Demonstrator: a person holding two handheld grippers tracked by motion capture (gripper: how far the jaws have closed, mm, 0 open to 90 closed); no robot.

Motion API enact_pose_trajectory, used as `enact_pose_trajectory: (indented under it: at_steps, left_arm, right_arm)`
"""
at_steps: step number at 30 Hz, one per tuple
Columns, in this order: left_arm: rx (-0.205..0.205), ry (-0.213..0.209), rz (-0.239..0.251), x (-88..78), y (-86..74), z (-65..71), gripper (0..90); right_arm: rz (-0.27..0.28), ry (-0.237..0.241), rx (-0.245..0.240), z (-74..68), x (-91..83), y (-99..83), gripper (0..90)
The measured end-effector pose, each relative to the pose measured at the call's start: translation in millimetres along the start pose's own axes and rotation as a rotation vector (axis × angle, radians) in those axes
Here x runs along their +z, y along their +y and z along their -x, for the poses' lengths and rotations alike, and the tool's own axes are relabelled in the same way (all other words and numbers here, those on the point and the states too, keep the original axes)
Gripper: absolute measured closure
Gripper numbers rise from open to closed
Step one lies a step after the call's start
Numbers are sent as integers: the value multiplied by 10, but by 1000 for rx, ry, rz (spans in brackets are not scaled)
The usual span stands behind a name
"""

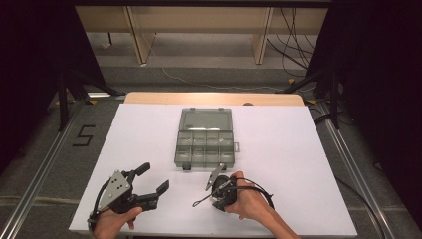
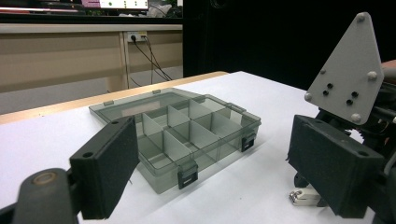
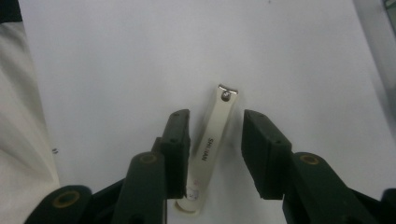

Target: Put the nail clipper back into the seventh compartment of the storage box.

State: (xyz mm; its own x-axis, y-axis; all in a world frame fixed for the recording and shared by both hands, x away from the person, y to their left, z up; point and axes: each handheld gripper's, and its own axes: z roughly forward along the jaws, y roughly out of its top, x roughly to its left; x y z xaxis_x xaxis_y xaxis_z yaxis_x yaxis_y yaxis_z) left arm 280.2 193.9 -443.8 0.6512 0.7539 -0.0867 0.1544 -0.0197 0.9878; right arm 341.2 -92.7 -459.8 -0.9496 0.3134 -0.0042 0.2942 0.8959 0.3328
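A silver nail clipper [image 3: 212,140] lies flat on the white table sheet. My right gripper [image 3: 217,126] points down over it, open, one jaw on each side with a gap to both. The high view shows that gripper [image 1: 217,193] near the front edge, held by a hand. The clipper's metal end [image 2: 303,197] peeks out under it in the left gripper view. A clear grey compartment box [image 1: 205,142] stands open mid-table, its lid laid back. My left gripper [image 1: 154,178] hovers at the front left, open wide and holding nothing, and faces the box [image 2: 187,130].
The white sheet [image 1: 298,149] covers a wooden table whose far edge [image 1: 214,98] shows beyond the box. The box compartments [image 2: 205,135] look bare. Dark curtains and stands flank both sides, and metal rails [image 1: 45,164] run along the floor.
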Motion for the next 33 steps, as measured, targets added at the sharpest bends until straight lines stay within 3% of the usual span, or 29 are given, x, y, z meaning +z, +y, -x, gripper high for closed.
enact_pose_trajectory:
  at_steps: [11,19,26,33]
  left_arm:
    - [-2,0,0,3,-2,4,158]
    - [-2,-2,2,-2,0,3,158]
    - [-3,-4,6,-4,6,5,158]
    - [-5,-5,3,3,3,10,158]
  right_arm:
    - [-60,-14,3,-24,29,74,767]
    - [-72,-19,3,-30,27,91,772]
    - [-46,-3,17,-7,-1,73,772]
    - [42,22,33,71,-150,58,773]
